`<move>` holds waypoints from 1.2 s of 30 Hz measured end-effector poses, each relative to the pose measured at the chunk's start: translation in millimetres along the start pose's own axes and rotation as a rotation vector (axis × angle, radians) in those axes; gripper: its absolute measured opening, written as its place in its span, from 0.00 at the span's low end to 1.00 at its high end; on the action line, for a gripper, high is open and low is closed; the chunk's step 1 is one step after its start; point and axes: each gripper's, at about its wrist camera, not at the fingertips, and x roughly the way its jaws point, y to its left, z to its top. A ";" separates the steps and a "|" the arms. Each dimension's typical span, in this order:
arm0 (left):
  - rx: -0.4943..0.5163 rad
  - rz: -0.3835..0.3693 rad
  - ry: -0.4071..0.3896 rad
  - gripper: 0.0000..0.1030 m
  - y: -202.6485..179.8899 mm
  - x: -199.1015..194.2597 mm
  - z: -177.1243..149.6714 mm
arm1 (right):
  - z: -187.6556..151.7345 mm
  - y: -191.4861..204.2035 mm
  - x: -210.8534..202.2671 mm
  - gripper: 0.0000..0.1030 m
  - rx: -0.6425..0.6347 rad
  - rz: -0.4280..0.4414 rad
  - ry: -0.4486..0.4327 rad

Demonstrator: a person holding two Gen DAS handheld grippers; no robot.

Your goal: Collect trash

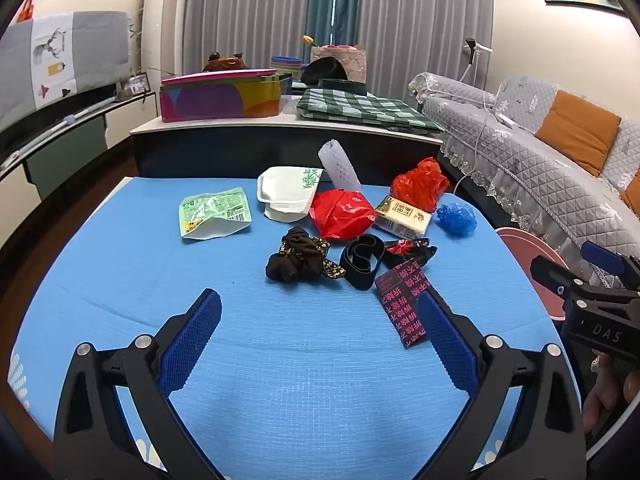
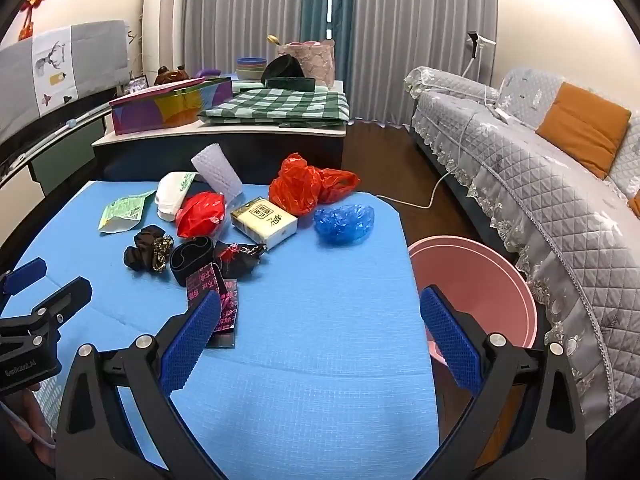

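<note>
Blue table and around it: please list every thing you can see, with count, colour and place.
Table: 1, blue mat, centre.
Green pouch: 1, green-white, far left.
White tray: 1, white, right of pouch.
Foam net: 1, pale, far edge.
Red bags: 2, red, middle and far right.
Tissue pack: 1, yellow-white, between red bags.
Blue bag: 1, blue, right edge.
Scrunchie: 1, brown, centre.
Black band: 1, black, right of scrunchie.
Dark wrapper: 1, black-red, before tissue pack.
Printed packet: 1, dark with pink characters, nearest.
Pink bin: 1, pink, floor, right of table.
Sofa: 1, grey, right.
Left gripper: open, empty.
Right gripper: open, empty.
</note>
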 end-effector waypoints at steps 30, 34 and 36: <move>0.000 -0.011 -0.010 0.92 -1.3 -1.1 0.9 | 0.1 -0.1 -2.6 0.95 0.001 0.007 0.002; 0.000 -0.011 -0.011 0.92 -1.8 -1.6 0.2 | 0.0 -1.0 -3.0 0.95 0.002 0.009 0.005; -0.001 -0.012 -0.010 0.92 -1.8 -1.9 0.1 | -0.2 -1.5 -3.3 0.95 0.001 0.009 0.005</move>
